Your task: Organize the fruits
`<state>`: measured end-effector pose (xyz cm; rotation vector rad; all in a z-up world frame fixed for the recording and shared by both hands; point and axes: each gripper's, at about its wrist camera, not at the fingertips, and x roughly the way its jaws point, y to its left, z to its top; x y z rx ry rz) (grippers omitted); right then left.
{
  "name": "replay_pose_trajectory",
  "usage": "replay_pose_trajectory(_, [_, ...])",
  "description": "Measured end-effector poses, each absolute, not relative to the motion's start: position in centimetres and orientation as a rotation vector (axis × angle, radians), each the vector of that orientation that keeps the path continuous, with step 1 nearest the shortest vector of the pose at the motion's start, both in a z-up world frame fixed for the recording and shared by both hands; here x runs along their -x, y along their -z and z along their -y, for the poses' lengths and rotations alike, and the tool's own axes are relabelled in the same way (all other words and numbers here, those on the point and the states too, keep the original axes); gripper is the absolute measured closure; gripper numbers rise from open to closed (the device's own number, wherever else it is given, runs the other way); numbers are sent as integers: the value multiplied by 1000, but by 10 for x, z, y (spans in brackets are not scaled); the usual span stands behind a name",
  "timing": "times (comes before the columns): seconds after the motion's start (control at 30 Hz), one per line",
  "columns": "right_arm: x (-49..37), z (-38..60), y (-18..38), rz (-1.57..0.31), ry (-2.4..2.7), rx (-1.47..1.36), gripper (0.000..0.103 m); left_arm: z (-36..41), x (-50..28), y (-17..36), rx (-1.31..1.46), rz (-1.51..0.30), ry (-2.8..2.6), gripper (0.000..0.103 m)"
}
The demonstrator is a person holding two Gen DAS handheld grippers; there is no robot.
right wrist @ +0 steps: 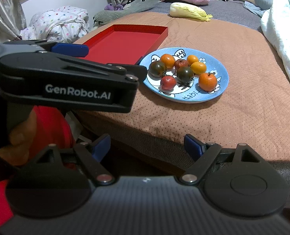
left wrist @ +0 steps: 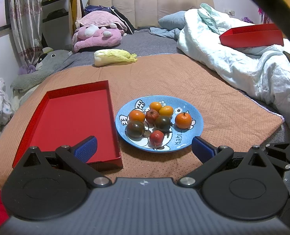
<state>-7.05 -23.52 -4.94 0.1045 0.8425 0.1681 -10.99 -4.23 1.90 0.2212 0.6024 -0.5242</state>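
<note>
Fingers spread wide on both: left gripper [left wrist: 144,146] hangs over the near edge of the blue ceramic cartoon plate [left wrist: 195,131], right gripper [right wrist: 147,144] sits back off the bed edge; neither grips anything. All eight small fruits [left wrist: 154,122] (orange, red, dark green) sit piled on that plate. Shallow red cardboard tray [left wrist: 66,125] just beside it has nothing in it. Fits fruits awaiting sorting into the tray, or fruits already gathered onto the plate; can't tell which.
</note>
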Motion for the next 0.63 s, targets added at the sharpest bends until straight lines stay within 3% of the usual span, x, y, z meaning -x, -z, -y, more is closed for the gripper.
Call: replay_pose_trajectory(0.63, [71, 233, 49, -836, -173, -105, 19, 40, 107, -18, -189, -617, 532, 0])
